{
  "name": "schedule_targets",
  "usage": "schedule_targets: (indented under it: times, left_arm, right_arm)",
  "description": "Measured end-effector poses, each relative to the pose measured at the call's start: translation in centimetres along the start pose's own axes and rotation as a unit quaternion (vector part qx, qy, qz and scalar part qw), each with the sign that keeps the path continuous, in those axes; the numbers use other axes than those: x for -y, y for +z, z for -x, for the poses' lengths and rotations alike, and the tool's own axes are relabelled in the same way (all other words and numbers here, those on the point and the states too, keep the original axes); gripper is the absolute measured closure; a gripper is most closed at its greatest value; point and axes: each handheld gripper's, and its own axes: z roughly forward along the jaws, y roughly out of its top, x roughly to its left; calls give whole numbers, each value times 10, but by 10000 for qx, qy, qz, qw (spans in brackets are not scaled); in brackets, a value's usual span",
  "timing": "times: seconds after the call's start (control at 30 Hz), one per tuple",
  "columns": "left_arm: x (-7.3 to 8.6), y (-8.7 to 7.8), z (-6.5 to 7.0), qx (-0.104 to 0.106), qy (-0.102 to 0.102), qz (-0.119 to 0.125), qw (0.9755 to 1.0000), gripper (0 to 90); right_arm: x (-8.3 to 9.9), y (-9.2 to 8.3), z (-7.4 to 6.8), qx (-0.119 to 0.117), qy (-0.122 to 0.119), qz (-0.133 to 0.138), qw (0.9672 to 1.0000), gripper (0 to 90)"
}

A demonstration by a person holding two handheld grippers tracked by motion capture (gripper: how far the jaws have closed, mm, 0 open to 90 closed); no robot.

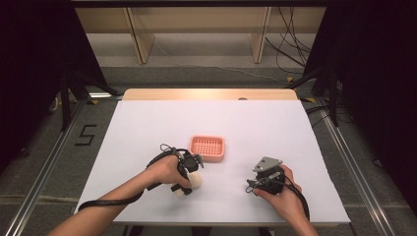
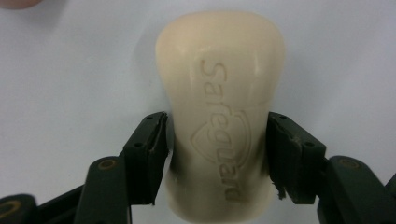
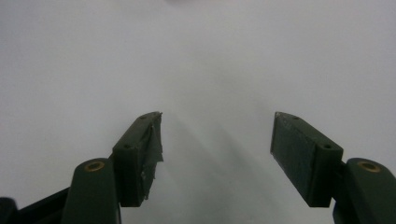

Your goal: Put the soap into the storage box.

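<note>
**Soap bar clamped in left gripper; basket near it**

The left gripper (image 2: 217, 156) has both black pads pressed against the sides of a cream soap bar (image 2: 219, 107), which lies on the white table (image 1: 147, 128) with its embossed face up and its far end reaching out past the jaw tips. In the high view the bar (image 1: 193, 181) sits under the left hand. The right gripper (image 3: 217, 154) rests well apart to the right, jaws spread with nothing between them. A pink basket (image 1: 207, 148) stands near, just beyond the left gripper; its contents cannot be made out.
</note>
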Motion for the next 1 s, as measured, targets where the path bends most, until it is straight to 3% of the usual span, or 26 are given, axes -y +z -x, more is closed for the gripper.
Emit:
schedule_targets:
  times: [0.1, 0.3, 0.6, 0.87, 1.0]
  left_arm:
    - [-1, -1, 0, -22, 80, -53, 10000, 447]
    - [0, 0, 1, -42, 40, 3, 10000, 455]
    - [3, -4, 2, -92, 268, 66, 9996, 461]
    - [3, -10, 3, -169, 531, 62, 9984, 465]
    - [3, -11, 2, -158, 533, 116, 9984, 466]
  right_arm:
    - [0, 0, 0, 0, -10, -1, 10000, 346]
    - [0, 0, 0, -27, 40, -31, 10000, 346]
    - [0, 1, 0, 17, -39, -3, 10000, 346]
    - [0, 1, -1, -11, 32, -14, 10000, 346]
    - [0, 1, 0, -2, -31, -2, 10000, 346]
